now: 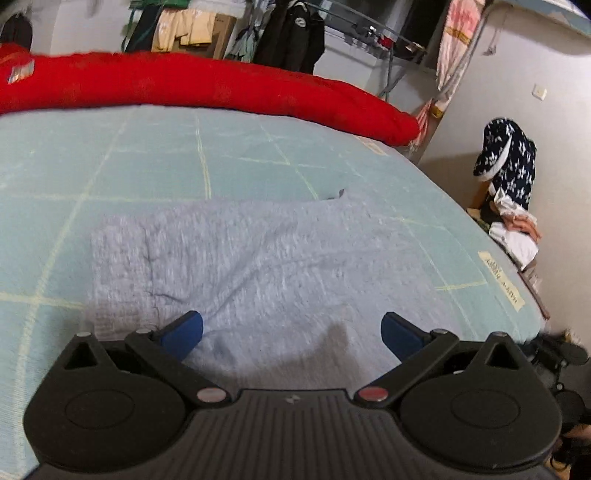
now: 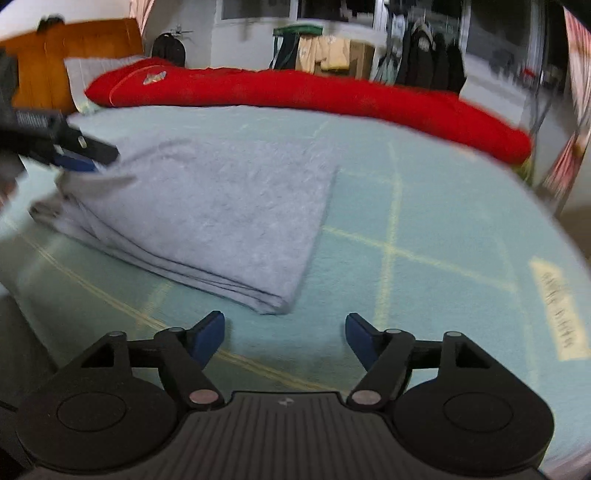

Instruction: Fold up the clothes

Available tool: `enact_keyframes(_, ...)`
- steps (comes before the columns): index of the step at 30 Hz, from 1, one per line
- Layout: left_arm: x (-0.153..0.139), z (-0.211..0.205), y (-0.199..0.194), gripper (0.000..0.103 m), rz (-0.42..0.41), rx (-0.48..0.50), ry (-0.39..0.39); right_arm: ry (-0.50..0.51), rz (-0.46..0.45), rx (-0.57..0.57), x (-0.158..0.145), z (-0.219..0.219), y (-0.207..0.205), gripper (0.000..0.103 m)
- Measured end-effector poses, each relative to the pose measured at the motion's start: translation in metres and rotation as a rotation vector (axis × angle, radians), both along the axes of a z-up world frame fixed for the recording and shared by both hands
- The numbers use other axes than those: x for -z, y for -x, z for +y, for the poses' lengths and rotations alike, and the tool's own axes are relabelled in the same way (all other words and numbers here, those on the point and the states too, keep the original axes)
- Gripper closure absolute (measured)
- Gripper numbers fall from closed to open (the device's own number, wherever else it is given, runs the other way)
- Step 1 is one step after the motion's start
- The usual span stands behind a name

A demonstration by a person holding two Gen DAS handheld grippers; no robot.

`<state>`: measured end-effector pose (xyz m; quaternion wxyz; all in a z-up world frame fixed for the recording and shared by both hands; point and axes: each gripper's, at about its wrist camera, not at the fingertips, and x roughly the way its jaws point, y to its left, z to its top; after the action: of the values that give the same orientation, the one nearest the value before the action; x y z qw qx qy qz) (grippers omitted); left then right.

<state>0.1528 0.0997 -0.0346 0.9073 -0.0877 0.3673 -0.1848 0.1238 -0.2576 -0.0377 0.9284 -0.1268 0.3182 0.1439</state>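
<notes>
A light grey garment point(image 1: 251, 258) lies folded in several layers on the pale green bed sheet point(image 1: 110, 158). My left gripper point(image 1: 291, 332) hovers over its near part with its blue pads wide apart and nothing between them. In the right wrist view the same grey garment point(image 2: 221, 206) spreads from the left to the centre, its folded corner just ahead of my right gripper point(image 2: 284, 334). That gripper stands open over bare sheet point(image 2: 424, 221), clear of the cloth. The left gripper point(image 2: 79, 155) shows at the garment's far left edge, blurred.
A long red quilt point(image 1: 207, 88) lies rolled along the far side of the bed. Clothes hang on racks point(image 1: 291, 33) behind it. The bed's right edge drops to a pile of garments point(image 1: 509, 199) by the wall. An orange headboard point(image 2: 66, 55) stands at far left.
</notes>
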Motion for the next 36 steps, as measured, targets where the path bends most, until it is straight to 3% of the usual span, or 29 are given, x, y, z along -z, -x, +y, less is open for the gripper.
enact_keyframes(2,-0.003,-0.003,0.004,0.001,-0.003,0.009,-0.004,0.082,-0.073,-0.004,0.0,0.007,0.004,0.019)
enact_keyframes(9,-0.008,-0.012,0.011,0.001,-0.004,0.031,-0.011,0.461,-0.264,-0.079,0.02,0.043,0.004,0.017)
enact_keyframes(11,-0.009,-0.014,0.011,0.001,0.0,0.039,-0.015,0.543,-0.302,-0.11,0.026,0.05,0.003,0.011)
enact_keyframes(20,-0.009,-0.016,0.009,0.001,-0.001,0.041,-0.034,0.694,-0.369,-0.186,0.038,0.06,-0.008,0.006)
enact_keyframes(28,-0.017,-0.005,0.005,0.001,-0.029,0.036,-0.076,0.566,-0.28,-0.157,0.016,0.035,-0.005,0.005)
enact_keyframes(33,-0.025,-0.02,-0.019,0.001,-0.071,0.067,-0.096,0.253,-0.255,-0.194,-0.021,0.048,-0.026,0.004)
enact_keyframes(36,-0.024,-0.029,-0.029,0.001,-0.059,0.09,-0.088,0.095,-0.184,-0.238,-0.019,0.059,-0.048,0.004)
